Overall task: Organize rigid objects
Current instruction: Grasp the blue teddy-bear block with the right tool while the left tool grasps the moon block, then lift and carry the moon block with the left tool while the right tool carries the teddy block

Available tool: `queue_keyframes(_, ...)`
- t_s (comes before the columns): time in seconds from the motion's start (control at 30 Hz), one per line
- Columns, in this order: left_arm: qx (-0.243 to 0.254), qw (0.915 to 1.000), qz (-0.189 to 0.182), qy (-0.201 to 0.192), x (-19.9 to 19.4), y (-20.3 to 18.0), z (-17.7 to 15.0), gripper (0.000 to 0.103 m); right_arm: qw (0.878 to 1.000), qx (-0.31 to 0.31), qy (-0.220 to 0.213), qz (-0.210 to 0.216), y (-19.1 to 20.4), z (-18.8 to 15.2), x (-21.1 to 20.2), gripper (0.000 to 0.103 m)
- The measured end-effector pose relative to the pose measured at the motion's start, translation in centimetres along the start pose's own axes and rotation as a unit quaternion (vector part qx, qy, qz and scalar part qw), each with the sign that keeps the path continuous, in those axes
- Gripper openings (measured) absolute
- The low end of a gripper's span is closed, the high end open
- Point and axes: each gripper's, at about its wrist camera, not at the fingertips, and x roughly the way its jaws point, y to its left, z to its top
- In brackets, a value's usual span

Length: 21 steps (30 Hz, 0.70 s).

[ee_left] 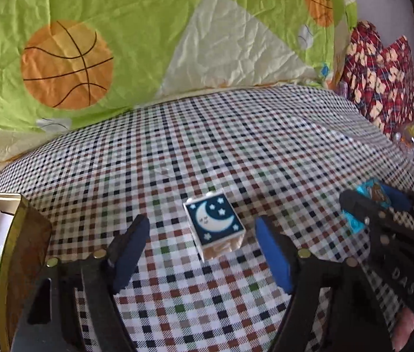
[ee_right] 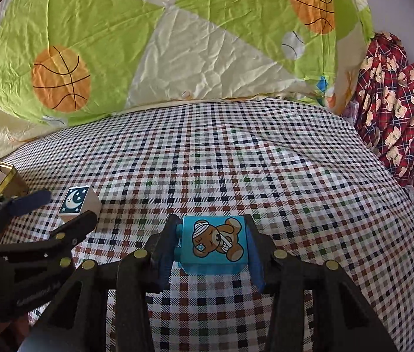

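Two blocks showed: right gripper clamped the bear block; left gripper gaped around the moon block, at ten o'clock, untouched

moon block: glossy plastic | checked sheet: matt woven cloth | quilt: crinkled cloth, perhaps cotton

Bright daylight, soft shadows, fisheye warp + dark corners, edges blurry
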Motion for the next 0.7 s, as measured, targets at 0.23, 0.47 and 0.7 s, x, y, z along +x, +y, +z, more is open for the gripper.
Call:
queue_keyframes(0.23, 0.015, 0.9994, -0.002, 0.031, 1.4, -0.8, 0.4, 0.064, 1.0, -0.011, 0.003, -0.001, 0.4, 0.0, 0.3, 0.045)
queue_keyframes(0.47, -0.009, 0.9987, -0.027, 0.043, 1.4, 0.6, -0.1, 0.031, 1.0, -0.017, -0.008, -0.001, 0.6, 0.0, -0.1, 0.045)
queue_keyframes(0.7, -0.017, 0.9995, -0.023, 0.016, -0.1, 2.0, -0.8, 0.031, 0.999, -0.023, -0.021, -0.005, 1.0, -0.1, -0.6, 0.045)
